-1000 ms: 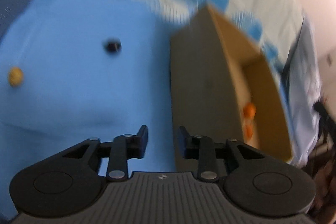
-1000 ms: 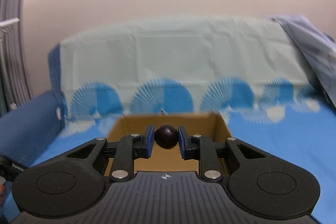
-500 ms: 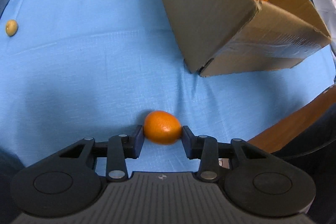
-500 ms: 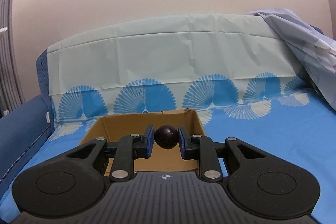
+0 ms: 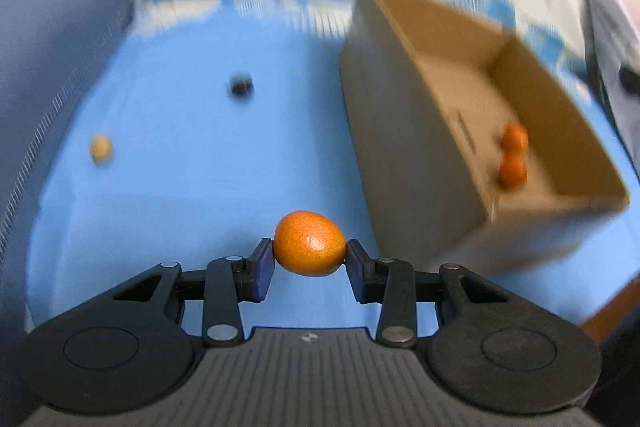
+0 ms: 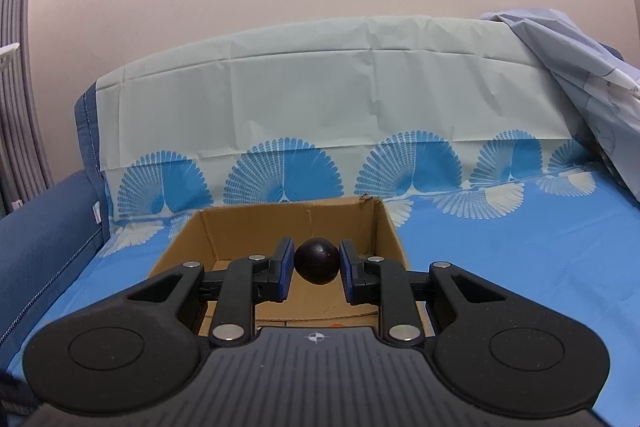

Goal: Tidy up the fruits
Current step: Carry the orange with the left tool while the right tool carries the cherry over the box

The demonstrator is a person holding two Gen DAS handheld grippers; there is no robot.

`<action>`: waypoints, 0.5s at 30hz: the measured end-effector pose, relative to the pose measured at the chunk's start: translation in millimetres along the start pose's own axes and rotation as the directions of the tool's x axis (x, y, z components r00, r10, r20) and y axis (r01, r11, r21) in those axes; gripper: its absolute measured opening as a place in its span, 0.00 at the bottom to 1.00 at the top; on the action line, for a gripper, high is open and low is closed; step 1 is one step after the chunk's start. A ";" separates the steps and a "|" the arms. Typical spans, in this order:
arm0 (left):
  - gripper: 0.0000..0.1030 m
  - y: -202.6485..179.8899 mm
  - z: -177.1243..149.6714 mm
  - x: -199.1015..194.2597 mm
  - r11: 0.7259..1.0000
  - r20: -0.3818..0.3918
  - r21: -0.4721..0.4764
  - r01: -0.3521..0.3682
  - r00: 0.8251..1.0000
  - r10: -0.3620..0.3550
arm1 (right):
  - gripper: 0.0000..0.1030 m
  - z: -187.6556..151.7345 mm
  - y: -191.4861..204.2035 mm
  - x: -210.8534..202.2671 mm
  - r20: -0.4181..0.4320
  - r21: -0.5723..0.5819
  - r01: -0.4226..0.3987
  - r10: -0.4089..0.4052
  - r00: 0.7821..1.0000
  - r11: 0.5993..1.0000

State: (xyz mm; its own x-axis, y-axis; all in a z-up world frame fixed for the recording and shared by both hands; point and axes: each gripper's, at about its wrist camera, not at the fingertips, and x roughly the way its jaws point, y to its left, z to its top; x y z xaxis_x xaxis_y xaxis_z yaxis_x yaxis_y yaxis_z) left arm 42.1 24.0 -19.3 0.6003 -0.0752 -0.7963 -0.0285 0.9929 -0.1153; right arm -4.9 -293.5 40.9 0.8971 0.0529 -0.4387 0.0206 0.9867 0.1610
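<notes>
Left wrist view: the left gripper pinches an orange across its long axis, both pads flat on the ends, above the blue cloth. The fruit looks small, light and firm, with a pebbled skin that should give the pads some bite — but a hard squeeze would likely bruise it. Its rounded ends could let it squirt out if the grip loosens. To the right sits the box, open-topped; inside, two orange fruits lie touching against the far wall. Out on the cloth, well apart, lie a dark fruit and a yellow fruit — both blurred.

Right wrist view: the right gripper holds a dark plum between its blue pads, jaws closed on its middle. It looks smooth and round, so probably more slippery than the orange, and soft enough to mark. It hangs over the box, whose floor under the gripper is mostly hidden; a sliver of orange shows at the gripper's edge.
</notes>
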 end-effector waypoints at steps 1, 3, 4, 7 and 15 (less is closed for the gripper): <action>0.42 0.1 3.6 -6.1 1.000 0.045 0.002 -0.003 0.999 0.003 | 0.25 -0.5 1.2 0.2 -0.001 -0.002 0.000 0.000 1.000 1.000; 0.42 -1.5 11.3 -14.2 1.000 0.116 0.008 -0.002 0.993 0.001 | 0.25 -0.5 4.2 2.6 -0.004 -0.006 0.001 -0.001 1.000 1.000; 0.42 -2.7 16.3 -18.0 1.000 0.152 0.011 0.007 0.988 -0.009 | 0.25 -0.4 5.0 3.6 -0.006 -0.007 0.002 -0.002 1.000 1.000; 0.42 -12.9 27.3 -33.6 0.999 0.252 0.032 0.037 0.967 -0.044 | 0.25 -0.6 8.4 7.3 -0.012 -0.012 0.008 -0.008 1.000 1.000; 0.42 -51.7 55.8 -31.2 0.983 0.377 0.162 0.080 0.916 -0.137 | 0.25 -2.2 11.4 13.7 -0.028 -0.037 0.028 -0.029 0.999 0.999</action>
State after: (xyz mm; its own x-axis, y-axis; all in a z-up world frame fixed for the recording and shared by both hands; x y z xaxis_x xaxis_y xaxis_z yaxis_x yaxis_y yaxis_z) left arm 69.5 -19.8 44.6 0.8549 -0.1705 -0.4900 0.1500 0.9854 -0.0810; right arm 6.6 -281.1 34.8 0.8835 0.0290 -0.4676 0.0289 0.9928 0.1161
